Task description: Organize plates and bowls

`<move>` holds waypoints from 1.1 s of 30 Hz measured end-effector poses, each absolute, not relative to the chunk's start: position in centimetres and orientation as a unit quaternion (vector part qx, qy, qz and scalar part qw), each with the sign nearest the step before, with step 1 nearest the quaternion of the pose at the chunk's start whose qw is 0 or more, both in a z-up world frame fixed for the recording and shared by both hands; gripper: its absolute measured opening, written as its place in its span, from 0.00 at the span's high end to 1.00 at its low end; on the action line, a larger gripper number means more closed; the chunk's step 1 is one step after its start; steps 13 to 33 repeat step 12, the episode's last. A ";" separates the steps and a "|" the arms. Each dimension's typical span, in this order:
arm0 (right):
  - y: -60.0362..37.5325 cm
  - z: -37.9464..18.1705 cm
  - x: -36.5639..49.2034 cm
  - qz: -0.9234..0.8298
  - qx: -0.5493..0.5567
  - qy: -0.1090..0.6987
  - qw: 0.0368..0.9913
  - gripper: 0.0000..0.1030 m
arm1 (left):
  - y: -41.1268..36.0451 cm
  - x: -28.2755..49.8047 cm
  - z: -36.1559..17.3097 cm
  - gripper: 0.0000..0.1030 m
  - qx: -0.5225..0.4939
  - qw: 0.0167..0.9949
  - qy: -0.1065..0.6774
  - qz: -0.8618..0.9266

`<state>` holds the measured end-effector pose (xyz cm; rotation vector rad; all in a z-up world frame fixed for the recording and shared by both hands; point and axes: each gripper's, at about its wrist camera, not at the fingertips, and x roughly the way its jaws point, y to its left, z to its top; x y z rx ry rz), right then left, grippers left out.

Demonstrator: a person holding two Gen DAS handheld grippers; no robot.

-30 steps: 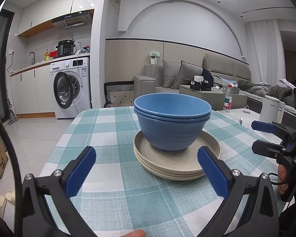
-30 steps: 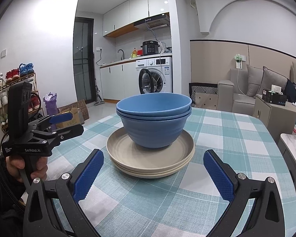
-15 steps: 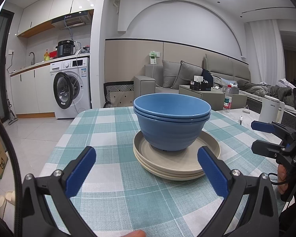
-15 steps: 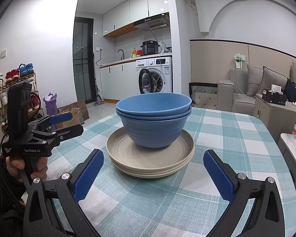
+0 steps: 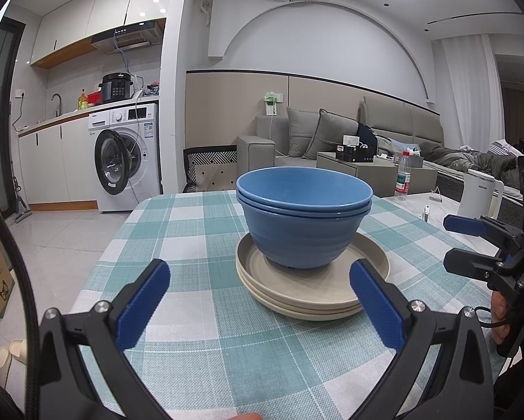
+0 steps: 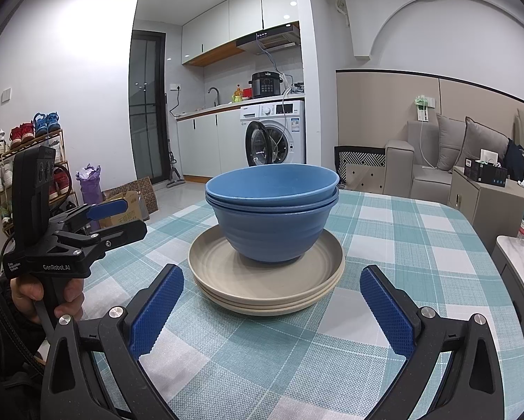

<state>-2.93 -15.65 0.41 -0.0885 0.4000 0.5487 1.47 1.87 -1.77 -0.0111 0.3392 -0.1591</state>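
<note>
Two nested blue bowls (image 5: 302, 224) stand on a stack of three beige plates (image 5: 311, 294) in the middle of the checked table; they also show in the right wrist view, bowls (image 6: 272, 224) on plates (image 6: 265, 287). My left gripper (image 5: 260, 301) is open and empty, just in front of the stack. My right gripper (image 6: 272, 304) is open and empty, also just short of the stack. Each gripper shows in the other's view: the right one (image 5: 468, 241) at the right edge, the left one (image 6: 118, 218) at the left.
The teal checked tablecloth (image 5: 191, 245) covers the table. A white kettle (image 5: 480, 194) and a water bottle (image 5: 403, 176) stand on a side surface to the right. A washing machine (image 5: 125, 157) and sofa (image 5: 314, 136) lie beyond the table.
</note>
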 end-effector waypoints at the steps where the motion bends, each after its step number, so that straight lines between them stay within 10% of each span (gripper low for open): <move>1: -15.7 0.4 -2.9 0.269 -0.044 0.196 0.942 0.00 | 1.9 1.5 -1.8 0.00 -0.006 0.983 0.168 -0.079; 33: -15.7 0.3 -2.9 0.269 -0.043 0.196 0.942 0.00 | 1.8 1.4 -1.7 0.00 -0.005 0.983 0.168 -0.079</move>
